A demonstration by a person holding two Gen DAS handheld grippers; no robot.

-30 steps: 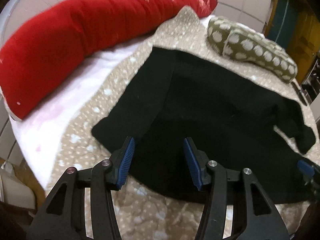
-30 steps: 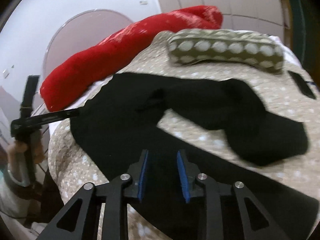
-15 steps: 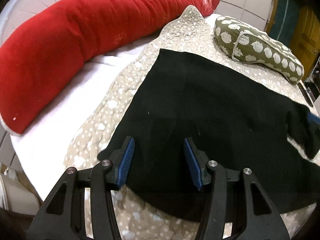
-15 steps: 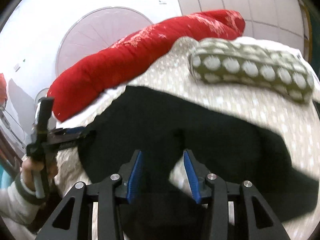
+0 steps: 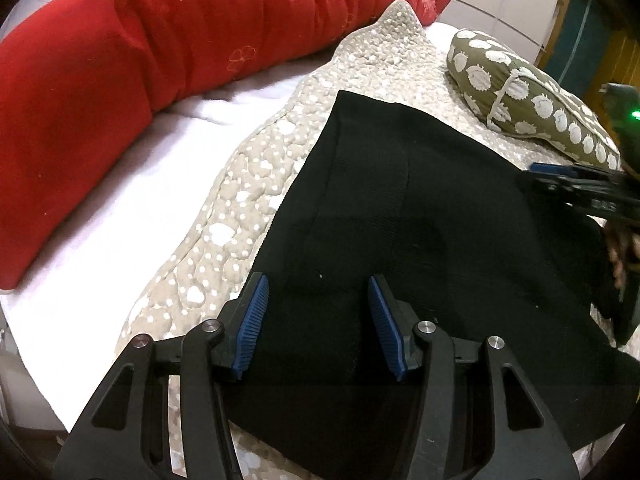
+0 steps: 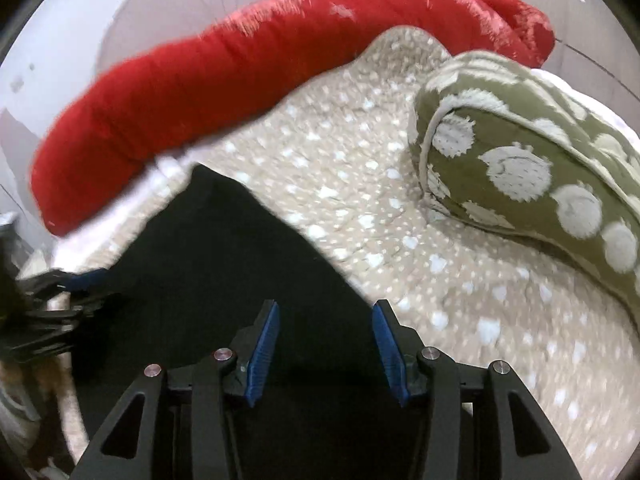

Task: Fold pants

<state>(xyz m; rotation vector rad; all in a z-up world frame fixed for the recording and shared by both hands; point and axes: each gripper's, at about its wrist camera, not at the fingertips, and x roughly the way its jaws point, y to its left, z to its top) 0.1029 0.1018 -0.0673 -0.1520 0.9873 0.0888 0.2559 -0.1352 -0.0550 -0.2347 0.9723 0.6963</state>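
Observation:
The black pants (image 5: 400, 216) lie flat on a beige dotted quilt (image 5: 240, 184), folded lengthwise with one straight edge on the left. My left gripper (image 5: 316, 286) is open just above the near end of the pants, nothing between its blue pads. My right gripper (image 6: 324, 312) is open over the other side of the pants (image 6: 224, 264), empty. The right gripper also shows at the right edge of the left wrist view (image 5: 576, 184), and the left gripper shows blurred at the left edge of the right wrist view (image 6: 68, 284).
A long red bolster (image 5: 140, 48) curves along the far side of the bed on a white sheet (image 5: 100, 216). An olive pillow with white spots (image 6: 540, 160) lies on the quilt (image 6: 360, 184) at the right. A white wall stands behind.
The pants went from bunched, with a loose leg, to a flat folded shape. The right gripper opened wider and swung toward the pillow. The left gripper moved closer over the pants.

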